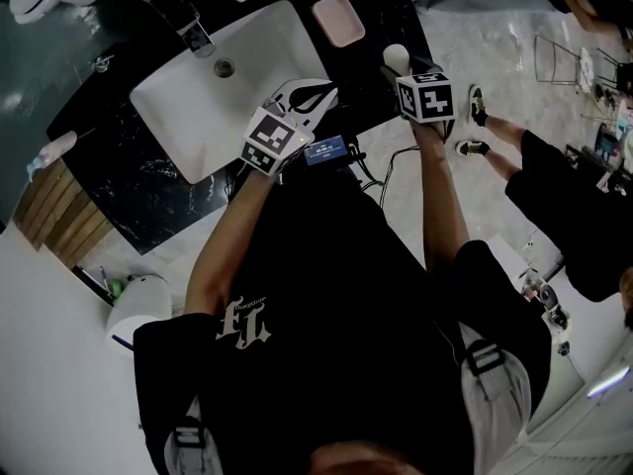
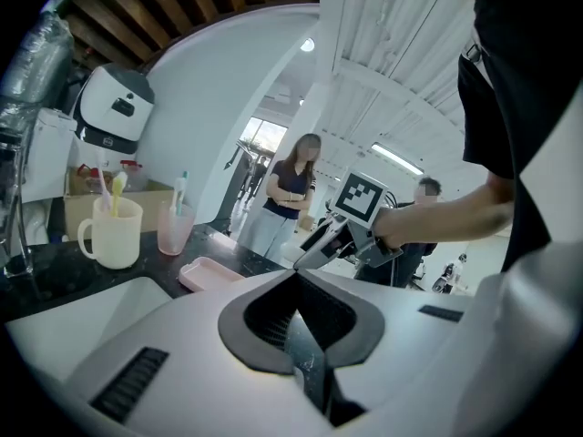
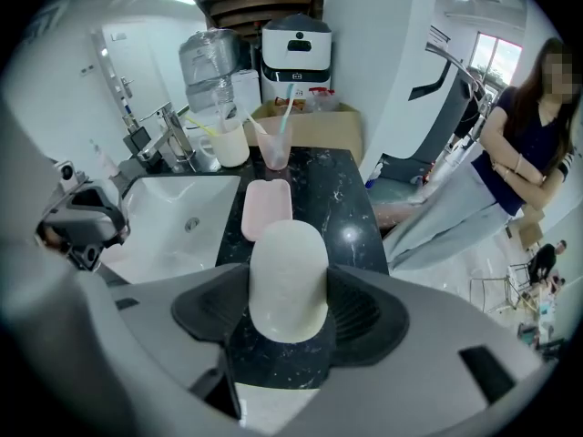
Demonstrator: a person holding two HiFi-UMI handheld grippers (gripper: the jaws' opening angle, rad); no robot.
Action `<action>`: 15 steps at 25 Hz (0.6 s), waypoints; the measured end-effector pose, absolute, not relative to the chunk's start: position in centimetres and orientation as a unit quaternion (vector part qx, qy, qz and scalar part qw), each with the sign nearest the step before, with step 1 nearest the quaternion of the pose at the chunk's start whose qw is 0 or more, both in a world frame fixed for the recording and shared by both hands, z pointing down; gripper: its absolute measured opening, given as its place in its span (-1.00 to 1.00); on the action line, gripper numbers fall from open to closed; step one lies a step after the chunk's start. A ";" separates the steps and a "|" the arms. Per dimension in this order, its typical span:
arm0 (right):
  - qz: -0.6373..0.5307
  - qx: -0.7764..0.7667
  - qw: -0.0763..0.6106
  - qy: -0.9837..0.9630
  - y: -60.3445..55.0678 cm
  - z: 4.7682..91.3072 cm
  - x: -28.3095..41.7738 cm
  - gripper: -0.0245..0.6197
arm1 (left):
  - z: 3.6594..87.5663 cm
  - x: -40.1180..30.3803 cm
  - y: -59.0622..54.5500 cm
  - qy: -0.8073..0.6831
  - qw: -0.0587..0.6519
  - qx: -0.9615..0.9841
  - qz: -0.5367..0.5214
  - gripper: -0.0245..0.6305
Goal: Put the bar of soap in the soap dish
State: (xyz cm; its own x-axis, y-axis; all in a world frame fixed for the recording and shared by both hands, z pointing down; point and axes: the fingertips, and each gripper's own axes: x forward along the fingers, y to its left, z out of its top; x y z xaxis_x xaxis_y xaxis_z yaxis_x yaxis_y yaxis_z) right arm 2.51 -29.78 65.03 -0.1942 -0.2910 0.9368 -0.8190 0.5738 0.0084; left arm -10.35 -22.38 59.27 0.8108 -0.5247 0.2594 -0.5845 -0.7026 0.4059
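White bar of soap [image 3: 288, 276] sits clamped upright between the fingers of the right gripper [image 3: 288, 321], held over the near edge of the black marble table [image 3: 342, 203]. The pink soap dish [image 3: 266, 209] lies straight ahead, just beside the right rim of the sink [image 3: 173, 230], with bare marble on its right running out to the table edge. The left gripper [image 2: 299, 321] hovers over the sink's near edge, fingers pressed together around nothing.
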 end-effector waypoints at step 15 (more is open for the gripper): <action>0.227 0.324 0.528 -0.751 -34.5 66.6 -4.6 -0.09 | 59.0 -17.0 -24.0 -0.380 0.244 0.891 0.045 -0.90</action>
State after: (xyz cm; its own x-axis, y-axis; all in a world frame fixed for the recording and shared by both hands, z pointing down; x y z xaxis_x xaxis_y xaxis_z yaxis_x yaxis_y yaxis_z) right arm -4.65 -34.55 66.56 -0.2321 -0.2465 0.9409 -0.7260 0.6877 0.0011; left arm -17.00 -24.01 58.98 0.7065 -0.6561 0.2654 -0.6997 -0.5911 0.4013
